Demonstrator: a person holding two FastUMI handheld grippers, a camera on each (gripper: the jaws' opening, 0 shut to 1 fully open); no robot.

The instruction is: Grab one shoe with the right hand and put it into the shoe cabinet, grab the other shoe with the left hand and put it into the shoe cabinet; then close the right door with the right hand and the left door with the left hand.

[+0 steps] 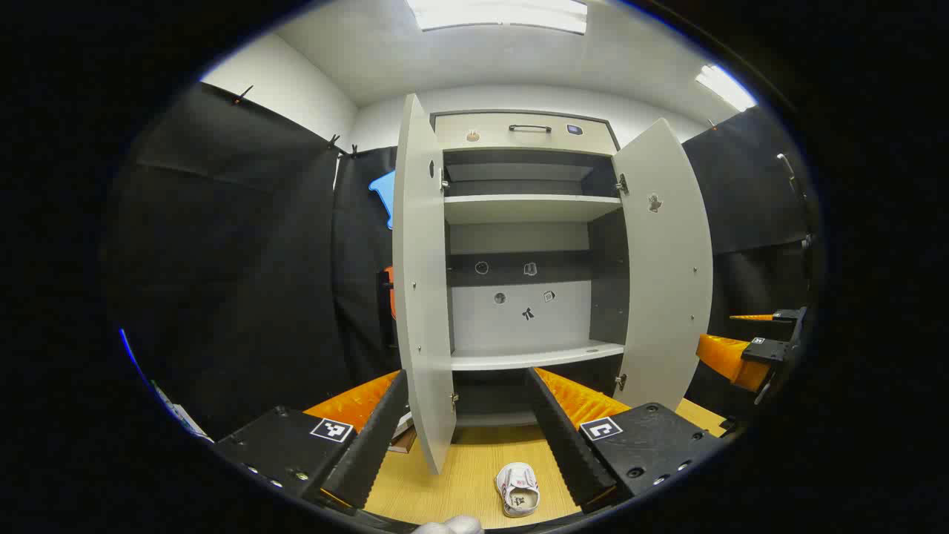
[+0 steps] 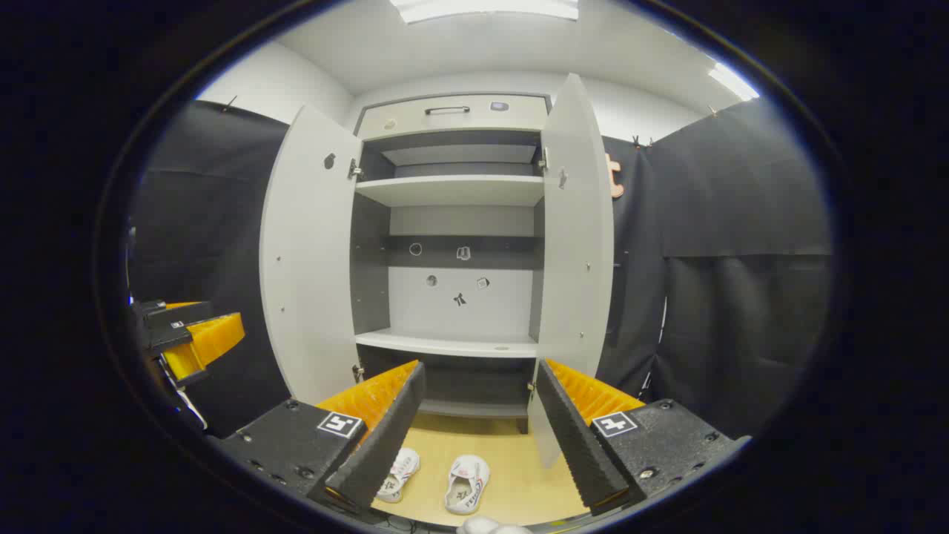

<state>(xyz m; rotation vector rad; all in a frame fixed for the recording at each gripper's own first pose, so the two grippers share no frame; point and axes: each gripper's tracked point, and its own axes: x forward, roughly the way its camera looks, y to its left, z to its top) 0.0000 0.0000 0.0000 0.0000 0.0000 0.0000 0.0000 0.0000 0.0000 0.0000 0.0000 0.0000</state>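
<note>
A: Shoes first: where are they against the shoe cabinet (image 2: 452, 245)?

B: Both lie on the wooden floor (image 2: 511, 475) just in front of the cabinet's base. In the right gripper view there are two white sneakers, toes toward the cabinet: the right sneaker (image 2: 465, 483) sits in the open between the fingers, and the left sneaker (image 2: 399, 472) is partly hidden behind one finger. In the left gripper view one sneaker (image 1: 517, 489) shows below the cabinet opening, near the foot of the left door (image 1: 424, 297).

A: And the cabinet itself?

B: Both doors stand open. The right door (image 2: 574, 259) swings out toward us, and so does the left one. The lower shelf (image 2: 448, 344) looks bare, as does the upper shelf (image 2: 452, 190).

A: Grippers?

B: The right gripper (image 2: 474, 415) has its jaws spread wide with nothing between them, held above the sneakers and aimed at the cabinet. The left gripper (image 1: 467, 415) is likewise wide and carrying nothing. Off to the side of the cabinet, the left gripper view also catches the right one.

A: So which step?

B: I'd judge the very first: no shoe is picked up or shelved yet. The next move calls for the right gripper to tip down and drop toward the sneaker in front of the cabinet, straddle it across its narrow width, close, then lift it over the shelf edge without clipping the right door.
</note>
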